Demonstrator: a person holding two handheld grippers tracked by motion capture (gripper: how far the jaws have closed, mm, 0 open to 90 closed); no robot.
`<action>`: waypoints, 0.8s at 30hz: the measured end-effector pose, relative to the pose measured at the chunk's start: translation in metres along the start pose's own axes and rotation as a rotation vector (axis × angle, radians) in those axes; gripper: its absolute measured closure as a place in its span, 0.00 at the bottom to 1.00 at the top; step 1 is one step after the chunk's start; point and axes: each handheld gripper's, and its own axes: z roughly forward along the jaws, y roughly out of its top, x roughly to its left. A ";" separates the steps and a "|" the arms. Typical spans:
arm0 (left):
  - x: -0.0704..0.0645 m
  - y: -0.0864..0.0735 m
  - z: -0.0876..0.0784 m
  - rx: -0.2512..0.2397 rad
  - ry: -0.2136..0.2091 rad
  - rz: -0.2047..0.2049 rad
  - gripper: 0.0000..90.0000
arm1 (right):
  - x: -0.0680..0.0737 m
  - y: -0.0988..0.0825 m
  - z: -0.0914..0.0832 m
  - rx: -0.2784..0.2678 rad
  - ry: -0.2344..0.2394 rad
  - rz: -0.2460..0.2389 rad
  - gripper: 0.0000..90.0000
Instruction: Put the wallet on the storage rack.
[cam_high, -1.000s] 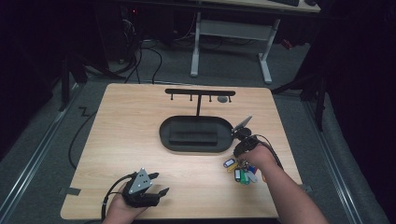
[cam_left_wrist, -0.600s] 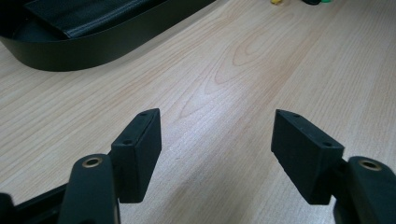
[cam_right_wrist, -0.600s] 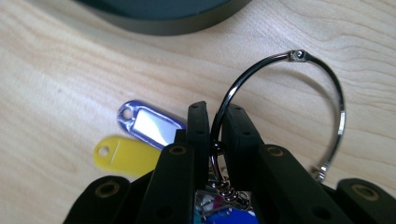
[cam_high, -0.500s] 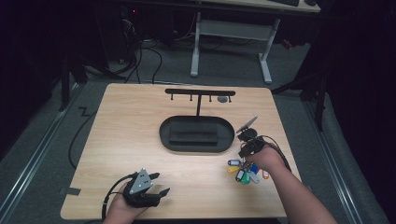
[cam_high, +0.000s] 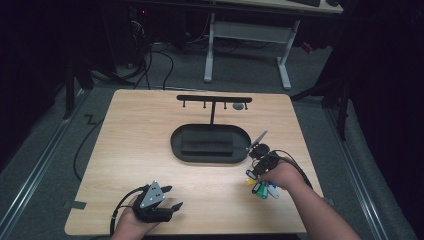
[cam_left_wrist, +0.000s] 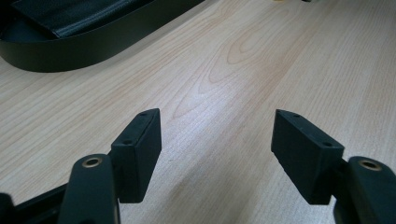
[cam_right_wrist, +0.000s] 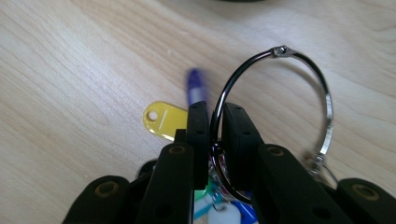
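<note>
A metal key ring (cam_right_wrist: 299, 60) with several coloured tags, among them a yellow tag (cam_right_wrist: 163, 120) and a blue one (cam_right_wrist: 194, 84), is at the right of the wooden table. My right gripper (cam_right_wrist: 215, 116) is shut on the ring's wire, and its jaws have just been closing on it. In the high view the right gripper (cam_high: 254, 171) sits just right of the black tray, with the tags (cam_high: 262, 190) bunched below it. My left gripper (cam_high: 173, 197) rests at the table's front left. Its jaws (cam_left_wrist: 217, 144) stand open over bare wood with nothing between them.
A black oval tray (cam_high: 176, 145) with a dark pad inside sits mid-table. Behind it stands a black T-shaped rack (cam_high: 214, 99) with small hooks, and a small grey disc (cam_high: 239, 106) sits near its right end. A desk frame and cables lie on the floor beyond the table.
My right hand has shifted slightly to the right and toward the front edge, taking the ring and tags with it. The left gripper has stayed where it was.
</note>
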 end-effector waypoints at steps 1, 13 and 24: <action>0.000 0.000 0.000 0.003 -0.001 0.001 0.37 | 0.002 0.000 0.002 0.002 0.006 0.015 0.91; 0.001 -0.001 -0.001 -0.001 0.001 -0.004 0.37 | 0.000 0.014 0.016 -0.010 0.014 0.059 0.68; 0.004 -0.001 -0.002 0.007 0.013 0.006 0.37 | 0.001 0.017 0.008 0.001 -0.019 0.024 0.95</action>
